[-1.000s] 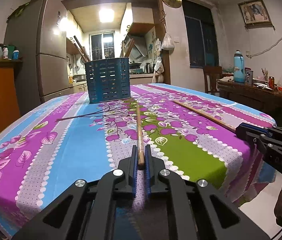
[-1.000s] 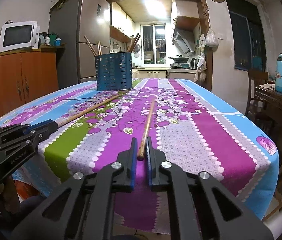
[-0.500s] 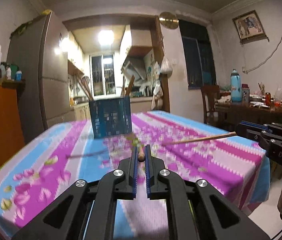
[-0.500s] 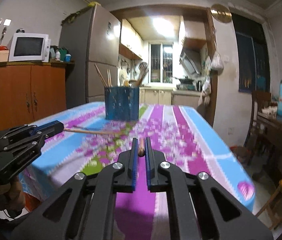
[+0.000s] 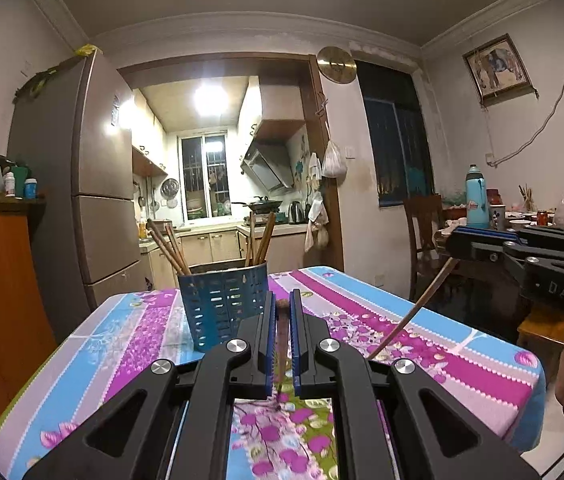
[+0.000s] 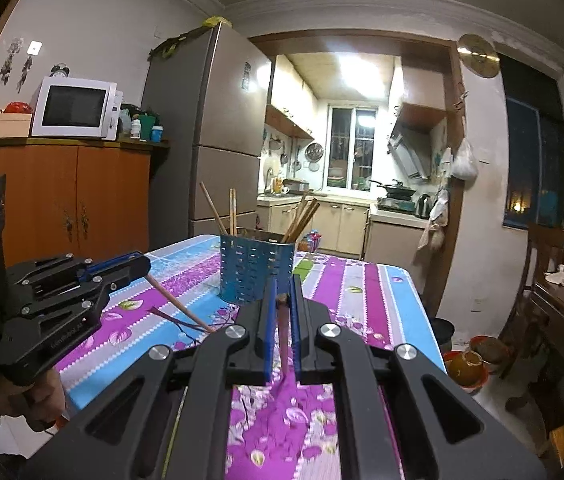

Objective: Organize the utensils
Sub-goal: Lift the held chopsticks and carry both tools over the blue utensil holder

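Observation:
My left gripper (image 5: 282, 304) is shut on the thick end of a wooden chopstick (image 5: 281, 344), which hangs down toward the table. In the right wrist view my right gripper (image 6: 282, 280) is shut on a second chopstick (image 6: 284, 336), also drooping. Each view shows the other gripper from the side: the right one (image 5: 448, 240) with its chopstick (image 5: 414, 312) slanting down, the left one (image 6: 143, 266) with its chopstick (image 6: 179, 306). Beyond both stands the blue perforated utensil holder (image 5: 223, 304), with several chopsticks (image 5: 169, 250) sticking out of it.
The table carries a floral cloth in purple, blue and green stripes (image 5: 422, 344). A fridge (image 6: 205, 128) and an orange cabinet with a microwave (image 6: 75, 106) stand to the left. A chair (image 5: 422, 232) and a cluttered side table (image 5: 522, 220) with a blue flask stand to the right.
Both grippers have risen from the tabletop with their chopsticks, which lay flat on the cloth before and now hang tip-down. The holder looks lower and nearer in both views.

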A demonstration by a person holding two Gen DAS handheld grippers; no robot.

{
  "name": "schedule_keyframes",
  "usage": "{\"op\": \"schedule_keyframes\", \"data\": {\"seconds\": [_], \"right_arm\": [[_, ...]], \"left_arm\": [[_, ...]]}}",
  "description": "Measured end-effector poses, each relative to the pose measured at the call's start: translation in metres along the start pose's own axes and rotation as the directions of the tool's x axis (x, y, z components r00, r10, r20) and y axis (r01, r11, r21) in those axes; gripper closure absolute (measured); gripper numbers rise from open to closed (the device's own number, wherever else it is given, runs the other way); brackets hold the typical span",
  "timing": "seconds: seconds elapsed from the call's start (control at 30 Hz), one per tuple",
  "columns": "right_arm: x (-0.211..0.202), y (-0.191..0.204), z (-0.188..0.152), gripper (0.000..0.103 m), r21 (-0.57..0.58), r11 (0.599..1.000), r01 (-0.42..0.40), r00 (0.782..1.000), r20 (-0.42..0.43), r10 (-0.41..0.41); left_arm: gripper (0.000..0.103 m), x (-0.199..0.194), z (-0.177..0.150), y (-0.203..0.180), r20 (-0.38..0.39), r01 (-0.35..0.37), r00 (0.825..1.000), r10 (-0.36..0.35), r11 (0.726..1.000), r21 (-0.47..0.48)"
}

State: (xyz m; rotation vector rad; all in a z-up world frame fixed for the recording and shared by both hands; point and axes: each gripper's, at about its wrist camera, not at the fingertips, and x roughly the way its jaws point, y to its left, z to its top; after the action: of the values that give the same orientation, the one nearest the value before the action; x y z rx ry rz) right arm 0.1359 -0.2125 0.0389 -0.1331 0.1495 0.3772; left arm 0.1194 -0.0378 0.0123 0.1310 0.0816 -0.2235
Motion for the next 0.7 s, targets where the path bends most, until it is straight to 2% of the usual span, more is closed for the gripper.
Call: {"op": "schedule_keyframes", "data": {"seconds": [0.33, 0.7], "right_arm": [[0.035, -0.015, 0.031, 0.098, 0.039, 0.998, -0.058, 0.996, -0.063, 0.061], [0.064, -0.013, 0.06, 0.098, 0.087, 0.991, -0.106, 0.984, -0.131, 0.117]], "left_arm": [[0.095, 0.018, 0.035, 0.026, -0.042, 0.014, 0.999, -0.014, 1.0, -0.007], [0.095, 0.023, 0.063, 0.055, -0.087, -0.022, 0.996, 0.02, 0.999, -0.029]]}}
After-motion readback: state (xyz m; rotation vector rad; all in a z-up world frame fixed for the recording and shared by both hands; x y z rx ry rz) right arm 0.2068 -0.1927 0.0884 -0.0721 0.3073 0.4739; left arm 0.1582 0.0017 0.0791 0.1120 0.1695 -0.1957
